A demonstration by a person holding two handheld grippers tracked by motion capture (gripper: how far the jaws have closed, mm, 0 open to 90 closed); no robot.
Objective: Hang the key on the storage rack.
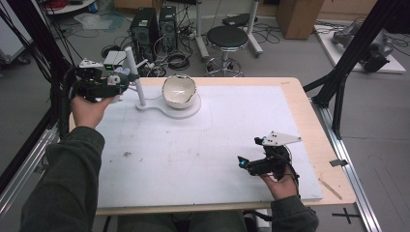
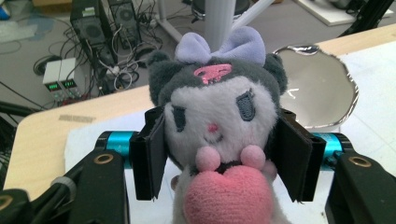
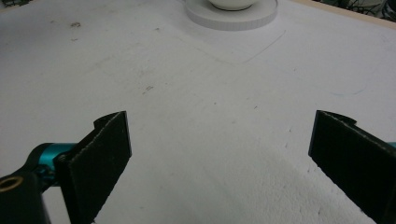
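Observation:
A grey and white plush toy point(image 2: 215, 107) with a lilac bow and a pink heart sits between the black pads of my left gripper point(image 2: 219, 154), which is shut on its head. In the high view the left gripper point(image 1: 121, 79) hovers at the table's far left corner, beside a white post point(image 1: 135, 77). That post rises from a flat white stand point(image 1: 191, 112). On the stand rests a white bowl point(image 1: 179, 91) with a jagged rim, just right of the post. My right gripper point(image 1: 241, 163) is low over the white board near the front right, open with nothing between its jaws point(image 3: 219, 158).
A white foam board point(image 1: 193, 150) covers the wooden table point(image 1: 329, 159). Black frame struts point(image 1: 348, 58) stand at the right and left. On the floor behind the table are a round stool point(image 1: 227, 38), computer towers point(image 1: 152, 29), cables and a cardboard box point(image 1: 300, 17).

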